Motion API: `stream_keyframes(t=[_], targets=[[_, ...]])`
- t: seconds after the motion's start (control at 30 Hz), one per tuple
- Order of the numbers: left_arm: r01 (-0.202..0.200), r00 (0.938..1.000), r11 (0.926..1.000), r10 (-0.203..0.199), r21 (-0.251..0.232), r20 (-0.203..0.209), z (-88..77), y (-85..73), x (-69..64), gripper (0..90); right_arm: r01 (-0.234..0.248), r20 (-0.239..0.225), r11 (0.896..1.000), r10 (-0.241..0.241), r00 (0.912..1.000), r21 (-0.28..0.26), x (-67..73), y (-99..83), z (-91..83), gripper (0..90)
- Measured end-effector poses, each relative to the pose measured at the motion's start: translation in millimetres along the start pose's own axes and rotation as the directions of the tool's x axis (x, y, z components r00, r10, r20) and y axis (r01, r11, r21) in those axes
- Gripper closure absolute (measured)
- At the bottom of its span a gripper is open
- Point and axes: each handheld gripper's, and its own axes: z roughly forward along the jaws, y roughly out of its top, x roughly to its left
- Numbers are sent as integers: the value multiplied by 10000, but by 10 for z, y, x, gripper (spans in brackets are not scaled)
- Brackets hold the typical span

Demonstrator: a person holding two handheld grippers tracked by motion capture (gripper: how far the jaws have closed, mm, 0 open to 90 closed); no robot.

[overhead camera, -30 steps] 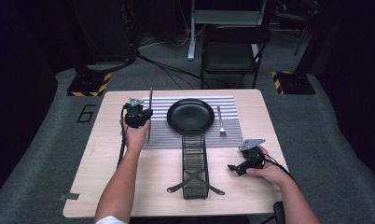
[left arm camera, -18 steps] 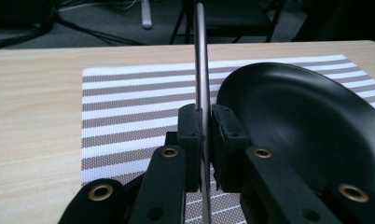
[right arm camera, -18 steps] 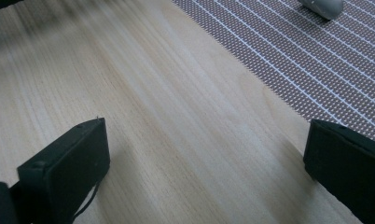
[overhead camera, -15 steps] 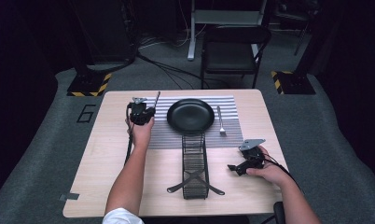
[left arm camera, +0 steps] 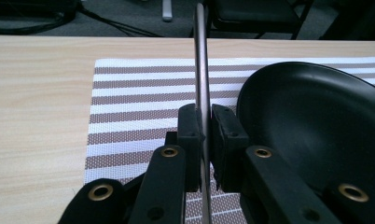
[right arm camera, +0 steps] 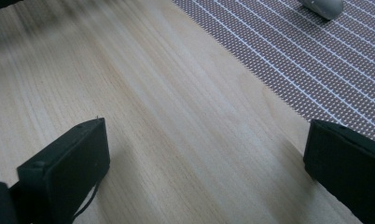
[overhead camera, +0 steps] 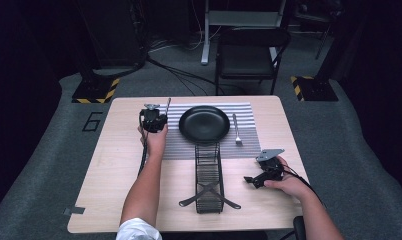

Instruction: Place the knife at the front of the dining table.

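**Clearance around the black plate**

Black plate (overhead camera: 204, 123) sits mid-placemat (overhead camera: 249, 145) and blocks the centre. Left of it: narrow strip of mat, taken by the left gripper (overhead camera: 154, 120) clamped on a thin metal utensil (left arm camera: 202, 84) standing just beside the plate rim. Right of the plate: fork (overhead camera: 236, 130) lies on the mat, small gap between them. Near side: wire rack (overhead camera: 209, 177) runs from the plate edge toward the person, splitting the table (overhead camera: 109, 170) in two. Bare wood both sides of the rack; right gripper (overhead camera: 259, 177) occupies the right part, jaws wide apart.

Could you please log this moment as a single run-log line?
left gripper: shut on utensil, left of plate | right gripper: open, over table
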Motion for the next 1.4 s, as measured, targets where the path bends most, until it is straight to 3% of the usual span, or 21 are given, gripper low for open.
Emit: stream_keyframes(t=[0.23, 0.33, 0.47, 0.97, 1.1, 1.37, 1.4], targets=[[506, 9980, 9984, -496, 235, -398, 110, -122, 68, 827, -1, -1, 10000, 1, 10000, -1, 0, 0, 0, 0], [417, 9974, 9986, -396, 335, -604, 143, -154, 82, 827, 39, -17, 10000, -39, 10000, -3, -4, 1, 2, 0], [639, 9951, 9969, -600, 469, -790, 190, -192, 103, 827, 51, -1, 10000, -51, 10000, -27, -4, 2, 5, 0], [721, 9918, 9930, -614, 940, -1120, 326, -274, 188, 827, 52, -10, 10000, -52, 10000, -20, -4, 3, 6, 0], [788, 9904, 9930, -680, 875, -1201, 343, -277, 210, 826, 53, -9, 10000, -53, 10000, -22, -4, 3, 6, 0], [1278, 9853, 9882, -1168, 839, -1248, 362, -287, 253, 821, 3, -7, 10000, -3, 10000, -13, 0, 3, 6, 0], [1100, 9873, 9894, -979, 945, -1250, 370, -293, 262, 820, 5, -7, 10000, -5, 10000, -15, -1, 4, 7, 0]])
